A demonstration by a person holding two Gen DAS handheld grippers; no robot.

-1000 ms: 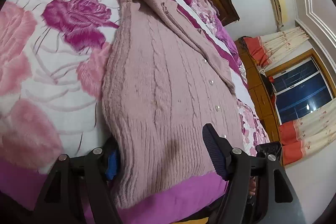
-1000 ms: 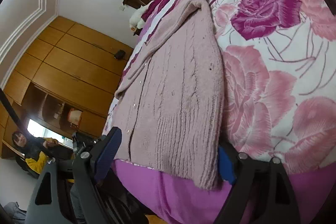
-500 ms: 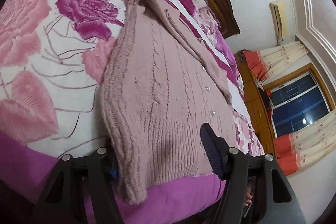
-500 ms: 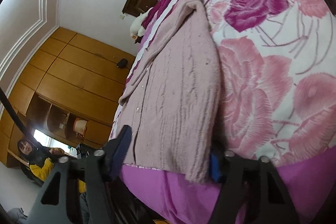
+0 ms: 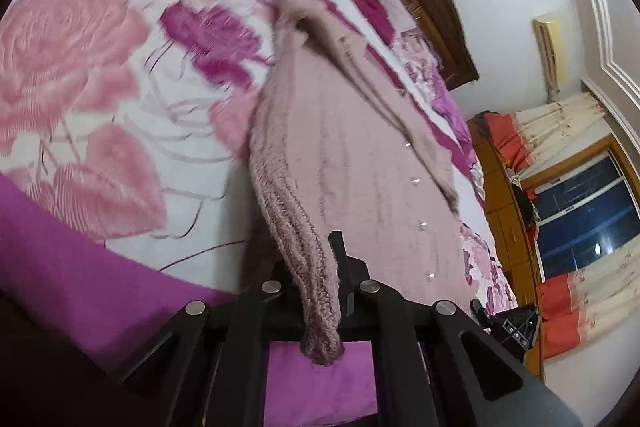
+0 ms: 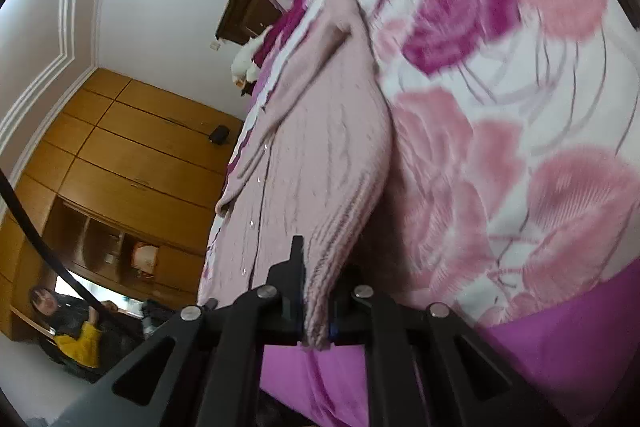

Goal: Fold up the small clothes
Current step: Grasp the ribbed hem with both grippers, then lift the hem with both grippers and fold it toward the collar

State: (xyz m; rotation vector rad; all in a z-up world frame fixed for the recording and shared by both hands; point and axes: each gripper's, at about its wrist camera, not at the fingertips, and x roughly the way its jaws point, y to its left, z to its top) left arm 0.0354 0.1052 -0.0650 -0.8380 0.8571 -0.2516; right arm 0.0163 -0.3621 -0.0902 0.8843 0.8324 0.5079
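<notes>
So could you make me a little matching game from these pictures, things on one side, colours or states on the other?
Things:
1. left tongs
2. cardigan
3. bedspread
4. curtains

Descriptions:
a. pale pink cable knit with small buttons
b. shut on the ribbed hem
c. orange and cream, beside a dark window
d. white with big pink and magenta roses

Pairs: 1-b, 2-a, 3-d, 4-c
</notes>
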